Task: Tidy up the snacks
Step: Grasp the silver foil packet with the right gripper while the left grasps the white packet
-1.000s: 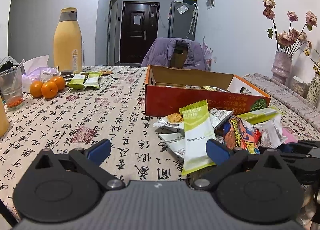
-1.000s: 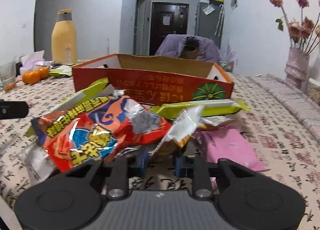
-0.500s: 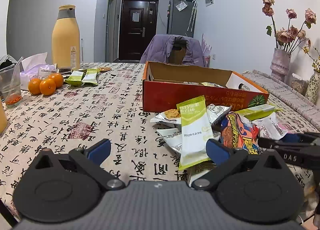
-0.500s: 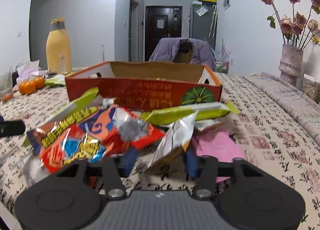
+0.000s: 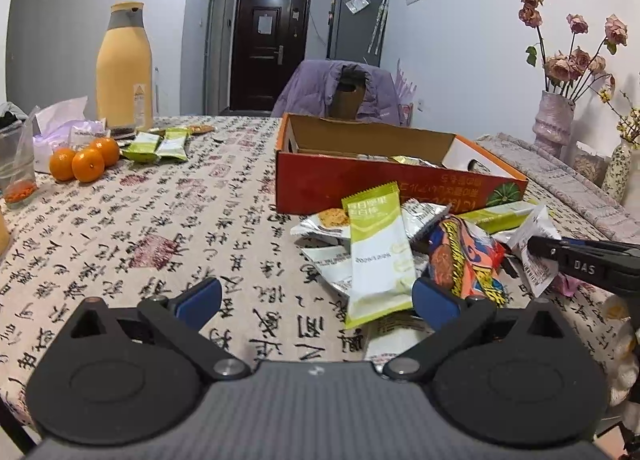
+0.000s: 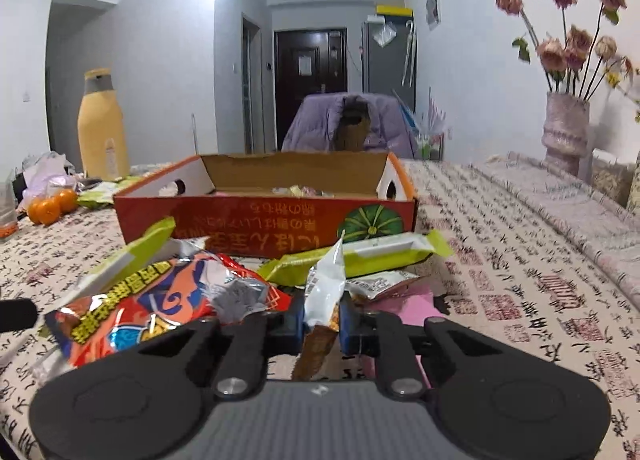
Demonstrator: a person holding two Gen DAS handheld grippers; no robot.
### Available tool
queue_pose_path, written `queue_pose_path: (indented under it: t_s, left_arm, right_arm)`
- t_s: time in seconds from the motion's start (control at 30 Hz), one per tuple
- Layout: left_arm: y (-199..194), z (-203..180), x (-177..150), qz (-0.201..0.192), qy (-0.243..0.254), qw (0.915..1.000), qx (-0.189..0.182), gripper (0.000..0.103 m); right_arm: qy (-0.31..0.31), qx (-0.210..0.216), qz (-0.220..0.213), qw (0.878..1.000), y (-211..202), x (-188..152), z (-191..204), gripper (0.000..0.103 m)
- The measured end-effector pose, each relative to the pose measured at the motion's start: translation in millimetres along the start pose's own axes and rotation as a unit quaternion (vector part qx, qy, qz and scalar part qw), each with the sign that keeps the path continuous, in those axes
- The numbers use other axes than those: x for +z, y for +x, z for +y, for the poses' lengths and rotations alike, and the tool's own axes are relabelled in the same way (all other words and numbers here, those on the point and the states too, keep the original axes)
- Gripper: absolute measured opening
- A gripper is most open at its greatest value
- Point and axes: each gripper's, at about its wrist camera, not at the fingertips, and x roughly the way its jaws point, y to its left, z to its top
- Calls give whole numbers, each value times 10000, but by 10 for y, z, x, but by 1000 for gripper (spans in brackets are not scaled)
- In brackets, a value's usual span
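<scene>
Left wrist view first, reading from our left: the left gripper (image 5: 316, 302) hangs low over the patterned tablecloth (image 5: 160, 219) with its jaws spread wide and nothing between them. Ahead of it and to its right lies the snack pile, topped by a long green-and-white packet (image 5: 378, 256) whose long axis runs almost straight away from us, its near end beside the right blue pad (image 5: 434, 300). Beyond the pile sits the orange cardboard box (image 5: 384, 183), open-topped, with a few wrappers already inside. Further right, the orange-and-blue bag (image 5: 466, 256) leans against the pile, and the right gripper (image 5: 540, 246) comes in from that edge, closed on a silver sachet (image 5: 534, 248).

Right wrist view confirms it. To the left of our right claw lies the orange-and-blue bag (image 6: 160, 308); dead centre, the silver sachet (image 6: 324, 288) stands nearly upright, pinched between the narrow blue pads (image 6: 294, 320), its jaws having just closed onto it. The sachet looks lifted partly clear of the heap. Straight ahead past a flat green bar packet (image 6: 368, 256) is the box (image 6: 264, 215), its open top facing up.

So we judge the box lies directly forward of the right claw, and that hand is the nearer and already loaded; the next move likely needs a lift over the near wall.
</scene>
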Motion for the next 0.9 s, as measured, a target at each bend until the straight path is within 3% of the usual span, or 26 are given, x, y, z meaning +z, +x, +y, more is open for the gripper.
queue_pose_path:
  t_s: [0.4, 0.77, 0.9]
  left_arm:
    - [66, -294, -132, 490, 223, 9978, -399, 103]
    - [222, -560, -249, 630, 479, 9963, -347, 103]
    - [261, -579, -265, 630, 513, 9962, -301, 81]
  right_arm:
    - [2, 182, -276, 9995, -447, -120, -42, 16]
    - [44, 349, -257, 9990, -501, -204, -56, 16]
    - [41, 374, -256, 9990, -504, -215, -43, 16]
